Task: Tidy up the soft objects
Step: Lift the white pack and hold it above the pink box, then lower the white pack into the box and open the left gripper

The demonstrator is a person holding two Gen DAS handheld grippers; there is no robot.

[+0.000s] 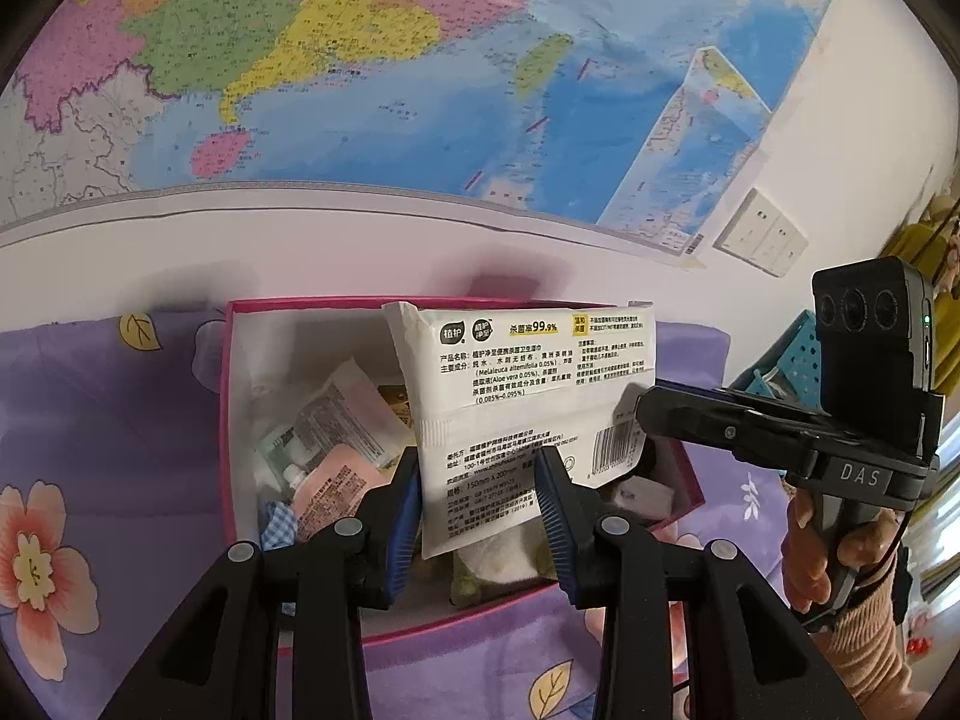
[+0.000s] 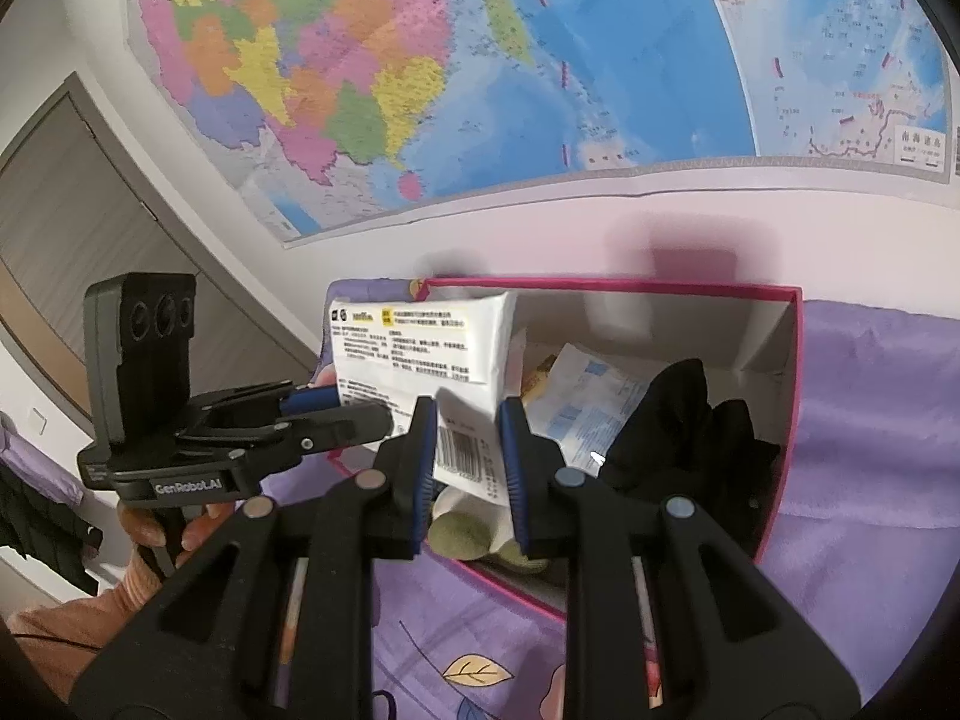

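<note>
Blue-padded left gripper (image 1: pixel 480 516) clamped on one end of white wet-wipe pack (image 1: pixel 528 396), right gripper (image 2: pixel 468 468) pinching the barcode end, pack held tilted over open pink box (image 1: pixel 228 396) on purple floral bedding (image 1: pixel 90 408). Probably light, soft and slick-filmed; best gripped near the crimped end seams. Packets and plush toy (image 2: pixel 468 534) below inside.

wipes pack (image 1: pixel 528 396): white, black print, yellow label strip, black barcode
box (image 1: pixel 225 420): pink outside, white inside
bedspread (image 1: pixel 108 420): purple, with pink-and-orange flowers and yellow leaves
map (image 1: pixel 360 60): blue sea, regions in pink, green, yellow, orange, purple
left tool (image 1: pixel 480 516): black, with blue ribbed pads
right tool (image 2: pixel 465 468): black, with blue pads
cloth (image 2: pixel 678 426): black
plush (image 2: pixel 462 531): olive green and cream
sleeve (image 1: pixel 864 642): peach
</note>
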